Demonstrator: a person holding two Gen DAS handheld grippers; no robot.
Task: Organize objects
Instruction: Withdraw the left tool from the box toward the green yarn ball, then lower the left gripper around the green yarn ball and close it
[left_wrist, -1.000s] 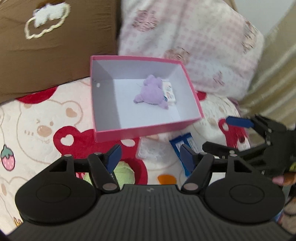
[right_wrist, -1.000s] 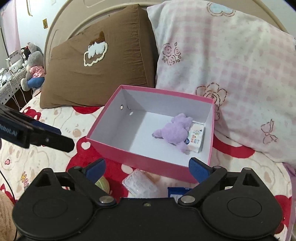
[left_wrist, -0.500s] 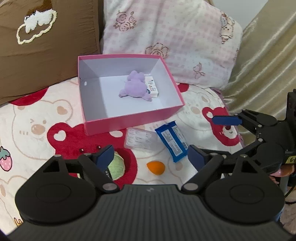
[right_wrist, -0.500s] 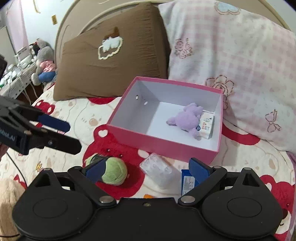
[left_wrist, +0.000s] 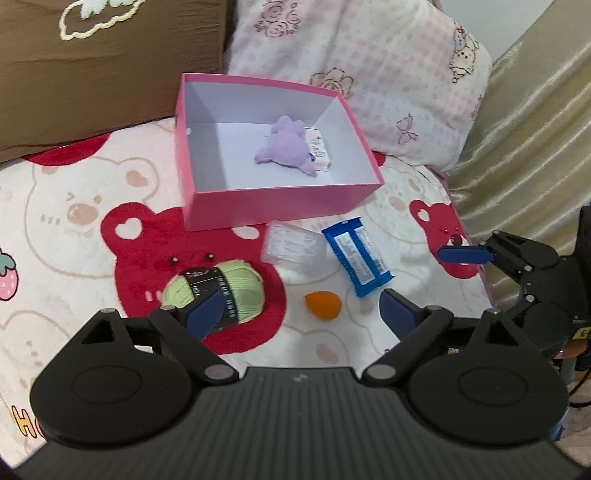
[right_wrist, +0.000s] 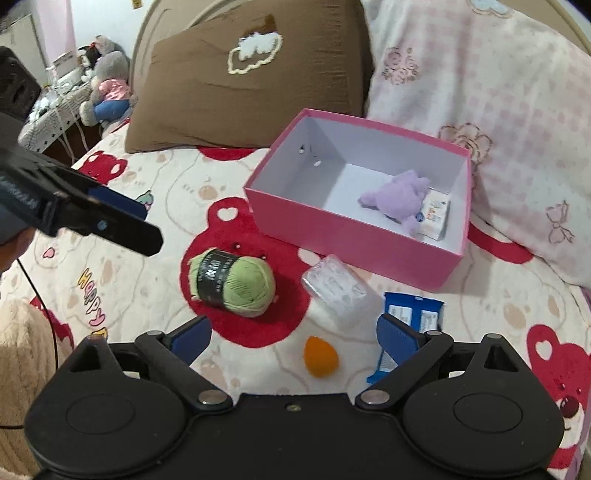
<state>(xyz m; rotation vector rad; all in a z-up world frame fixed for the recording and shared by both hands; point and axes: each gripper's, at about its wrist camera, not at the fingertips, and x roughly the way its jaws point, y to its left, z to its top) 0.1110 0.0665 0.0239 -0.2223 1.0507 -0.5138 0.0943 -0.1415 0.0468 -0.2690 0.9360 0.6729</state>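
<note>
Both tools hang released, empty: left tool (left_wrist: 295, 306), right tool (right_wrist: 293, 332). On the bed before the pink box (right_wrist: 343, 236) lies the green yarn ball (right_wrist: 232, 282): light, squashy; grip across its banded middle.

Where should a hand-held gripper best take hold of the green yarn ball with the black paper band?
Probably from above, across the banded middle of the green yarn ball with the black paper band: it lies on its side, bulging round, with open blanket around it.

Pink box (left_wrist: 280, 206) open, w/ purple plush (left_wrist: 286, 149) & white carton (left_wrist: 317, 149) inside; yarn (left_wrist: 218, 290), clear pack (left_wrist: 293, 245), blue wrapper (left_wrist: 356, 256), orange sponge (left_wrist: 323, 304) lie in front.
</note>
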